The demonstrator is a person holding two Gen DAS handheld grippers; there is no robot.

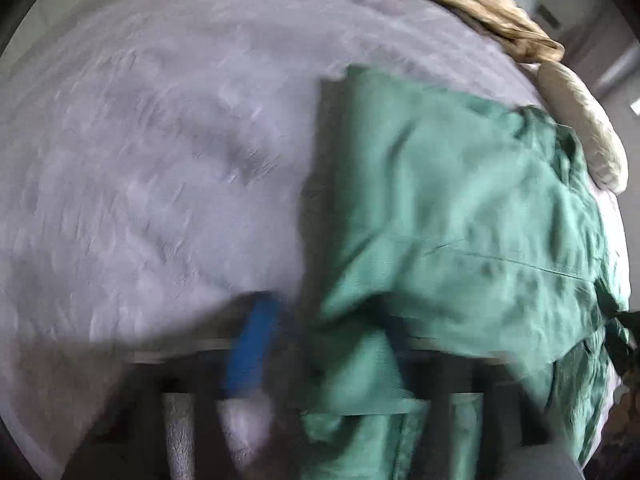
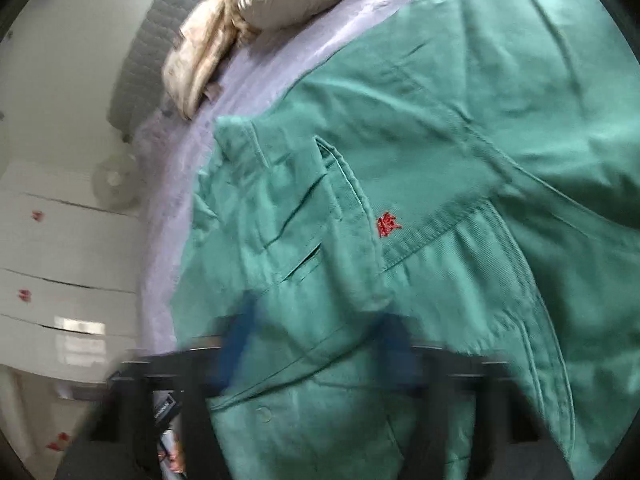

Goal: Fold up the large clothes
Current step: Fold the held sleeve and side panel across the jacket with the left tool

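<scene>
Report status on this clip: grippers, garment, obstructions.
Left hand-held gripper shut on green cotton jacket. Right hand-held gripper shut on the same jacket. Jacket on lilac bedsheet. Nothing blocking.

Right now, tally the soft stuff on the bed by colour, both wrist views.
Green: 1, the green jacket, a red mark on it.
Beige or tan: 1, the crumpled beige cloth.
Off-white: 1, the pale pillow.
Lilac: 1, the lilac bedsheet under them all.
Total: 4
</scene>
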